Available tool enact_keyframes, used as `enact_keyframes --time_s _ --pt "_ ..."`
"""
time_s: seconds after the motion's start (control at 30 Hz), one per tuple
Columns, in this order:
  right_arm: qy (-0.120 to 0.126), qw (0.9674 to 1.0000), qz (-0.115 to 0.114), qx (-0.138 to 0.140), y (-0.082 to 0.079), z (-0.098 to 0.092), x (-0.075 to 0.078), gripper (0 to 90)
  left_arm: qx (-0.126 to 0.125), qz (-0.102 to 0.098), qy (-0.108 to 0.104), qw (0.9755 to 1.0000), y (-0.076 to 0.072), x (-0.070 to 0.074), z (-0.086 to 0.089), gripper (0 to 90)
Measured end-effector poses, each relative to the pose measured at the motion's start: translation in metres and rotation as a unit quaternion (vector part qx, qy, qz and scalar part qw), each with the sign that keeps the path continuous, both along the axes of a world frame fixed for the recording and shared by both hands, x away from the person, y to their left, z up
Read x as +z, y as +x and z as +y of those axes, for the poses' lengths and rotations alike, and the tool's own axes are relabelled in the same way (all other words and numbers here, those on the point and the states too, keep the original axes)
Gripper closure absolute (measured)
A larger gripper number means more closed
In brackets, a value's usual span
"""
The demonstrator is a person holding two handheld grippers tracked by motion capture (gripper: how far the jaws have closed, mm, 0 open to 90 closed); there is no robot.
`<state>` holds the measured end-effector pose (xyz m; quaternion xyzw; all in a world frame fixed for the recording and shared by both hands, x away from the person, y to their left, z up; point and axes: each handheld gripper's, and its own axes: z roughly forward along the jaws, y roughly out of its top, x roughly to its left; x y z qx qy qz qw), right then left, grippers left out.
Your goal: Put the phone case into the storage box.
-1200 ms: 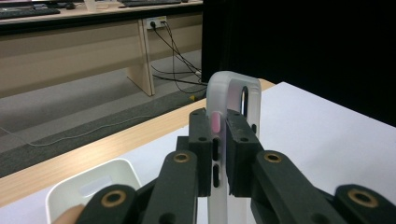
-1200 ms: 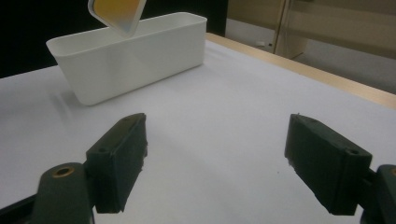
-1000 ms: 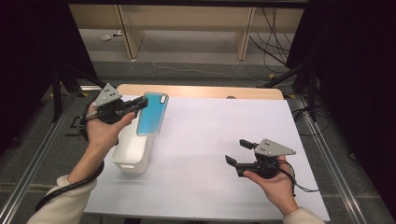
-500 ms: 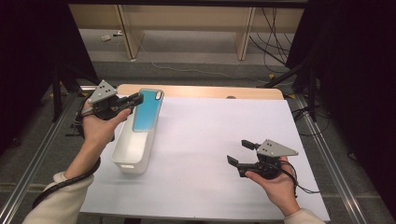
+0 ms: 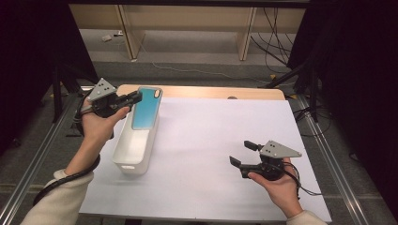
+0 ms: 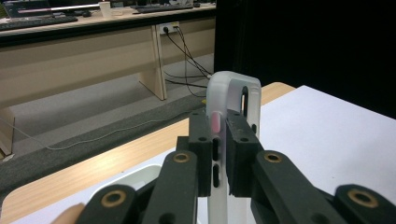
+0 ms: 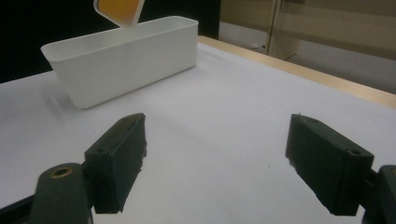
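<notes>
Left gripper jaws clamp the translucent teal phone case, long axis running away, above the white rectangular plastic bin. Right gripper jaws wide over the white worktop.

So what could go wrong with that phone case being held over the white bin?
The left gripper pinches the phone case only by its thin edge, so it might slip or twist out and miss the bin. The case also looks about as wide as the narrow bin, so it could catch on the rim. The right gripper is open and far off, unable to help.
</notes>
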<state>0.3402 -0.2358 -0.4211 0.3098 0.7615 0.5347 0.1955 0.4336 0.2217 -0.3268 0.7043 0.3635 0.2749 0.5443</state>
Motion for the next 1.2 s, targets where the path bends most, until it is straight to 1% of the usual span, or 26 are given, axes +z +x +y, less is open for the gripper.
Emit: enact_keyframes --time_s 0.03,0.1,0.13,0.27,0.33,0.4,0.43,0.47,0.5,0.6,0.63,0.67,0.7,0.73,0.77,0.8,0.83,0.87,0.97,1.0,1.03,1.07,1.1,1.13,1.17,1.2 --pt "0.002 1.0 0.007 -0.001 -0.001 0.0 0.0 21.6 0.0 -0.001 0.001 1.0 0.0 0.0 0.0 82.5" --pt "0.006 0.9999 0.008 -0.002 -0.001 0.0 0.0 21.6 -0.001 -0.003 0.002 1.0 0.001 0.0 0.001 82.5" --pt "0.009 0.9999 -0.004 -0.002 0.0 0.0 -0.001 21.6 -0.001 -0.004 0.002 1.0 0.002 0.0 0.002 82.5" --pt "0.011 0.9999 -0.005 -0.002 0.0 -0.001 -0.001 21.6 0.001 -0.004 0.004 1.0 0.004 -0.001 0.004 82.4" --pt "0.014 0.9999 0.006 -0.001 -0.001 -0.001 -0.001 21.6 0.002 -0.004 0.002 1.0 0.006 -0.002 0.005 82.5" --pt "0.013 0.9999 -0.002 -0.001 -0.001 -0.001 -0.001 21.6 0.003 -0.004 0.002 1.0 0.008 -0.002 0.006 82.5" --pt "0.015 0.9999 0.004 -0.001 -0.001 -0.001 -0.001 21.6 0.002 -0.004 0.002 1.0 0.008 -0.003 0.006 82.4" --pt "0.015 0.9999 0.005 0.0 -0.002 -0.001 -0.001 21.6 0.002 -0.004 0.001 1.0 0.009 -0.003 0.007 82.5" --pt "0.011 0.9999 -0.01 -0.002 0.0 -0.002 -0.001 21.6 0.004 -0.004 0.002 1.0 0.01 -0.004 0.007 82.5" --pt "0.008 0.9999 -0.006 0.0 -0.001 -0.003 -0.001 21.7 0.008 0.0 0.003 1.0 0.012 -0.005 0.008 82.5" --pt "0.01 0.9999 0.004 0.0 -0.002 -0.003 -0.001 21.7 0.008 0.0 0.003 1.0 0.012 -0.005 0.009 82.4" --pt "0.014 0.9999 0.005 -0.001 -0.002 -0.002 -0.001 21.7 0.008 0.0 0.002 1.0 0.013 -0.006 0.009 82.4" --pt "0.012 0.9999 0.005 -0.001 -0.003 -0.002 -0.001 21.7 0.009 0.0 0.0 1.0 0.014 -0.006 0.01 82.5" --pt "0.007 0.9999 -0.009 -0.001 -0.001 -0.003 -0.002 21.6 0.01 0.0 0.002 1.0 0.014 -0.006 0.01 82.5" --pt "0.007 0.9999 -0.009 0.0 -0.001 -0.003 -0.002 21.7 0.01 0.0 0.002 0.9999 0.015 -0.007 0.011 82.5" --pt "0.009 1.0 0.001 -0.001 -0.002 -0.003 -0.001 21.6 0.01 0.0 0.001 1.0 0.015 -0.007 0.011 82.5" --pt "0.009 1.0 -0.002 -0.002 -0.002 -0.003 -0.001 21.7 0.01 0.0 0.001 0.9999 0.016 -0.007 0.011 82.5" --pt "0.01 0.9999 0.008 -0.001 -0.003 -0.003 -0.001 21.7 0.011 0.0 0.001 0.9999 0.016 -0.007 0.012 82.5" --pt "0.011 0.9999 0.005 -0.004 -0.004 -0.003 -0.001 21.6 0.012 -0.001 0.001 0.9999 0.018 -0.008 0.013 82.5" --pt "0.008 0.9999 -0.005 -0.004 -0.003 -0.004 -0.002 21.6 0.012 0.0 0.0 0.9999 0.019 -0.008 0.014 82.5" --pt "0.008 0.9999 -0.008 -0.007 -0.003 -0.004 -0.002 21.6 0.013 0.0 -0.001 0.9999 0.02 -0.008 0.014 82.5" --pt "0.011 0.9999 0.001 -0.009 -0.004 -0.003 -0.002 21.6 0.014 -0.001 0.001 0.9999 0.02 -0.009 0.015 82.5" --pt "0.01 0.9999 0.001 -0.01 -0.004 -0.003 -0.002 21.6 0.015 -0.003 0.003 0.9999 0.021 -0.009 0.016 82.5" --pt "0.009 0.9999 -0.01 -0.01 -0.003 -0.004 -0.002 21.6 0.016 -0.004 0.003 0.9999 0.021 -0.009 0.017 82.5" --pt "0.009 0.9998 -0.01 -0.011 -0.003 -0.004 -0.002 21.6 0.017 -0.006 0.001 0.9998 0.022 -0.009 0.017 82.4" --pt "0.01 0.9999 0.002 -0.01 -0.005 -0.004 -0.002 21.6 0.016 -0.008 0.001 0.9998 0.023 -0.01 0.018 82.4"
